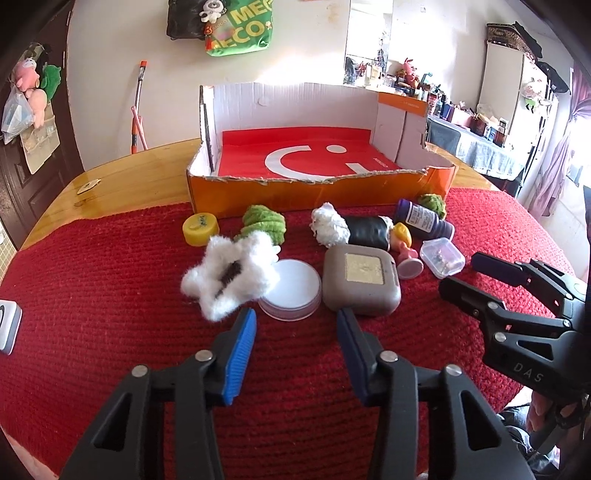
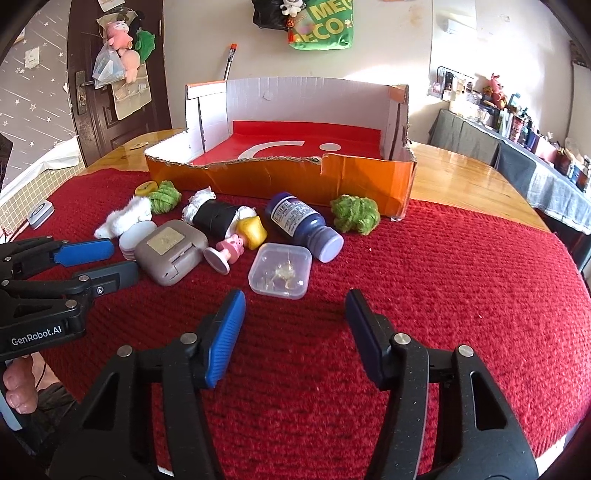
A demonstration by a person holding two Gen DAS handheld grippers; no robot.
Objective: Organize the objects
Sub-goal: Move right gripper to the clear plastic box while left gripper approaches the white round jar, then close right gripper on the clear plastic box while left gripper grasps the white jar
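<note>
Two hand-held grippers, both spread wide and gripping nothing, hovering low over a surface [image 2: 461, 258] draped in red cloth. Left hand-held gripper [image 1: 295, 328] aimed at a round white tin [image 1: 291, 288] and grey case [image 1: 361, 280]; right hand-held gripper [image 2: 295, 310] just short of a clear box [image 2: 280, 271], probably lined up for a first pick. Small clutter bunched near the front wall of an orange box [image 2: 280, 177], seemingly staged for loading: purple bottle [image 2: 303, 225] lying on its side, green yarn [image 2: 354, 214], white fluffy star [image 1: 229, 280]. Box apparently unfilled, only a red liner inside. Readable: "GenRobot.AI" and "DAS" on gripper bodies; "MEG" and "ECO" on a green wall bag [image 2: 321, 26].
</note>
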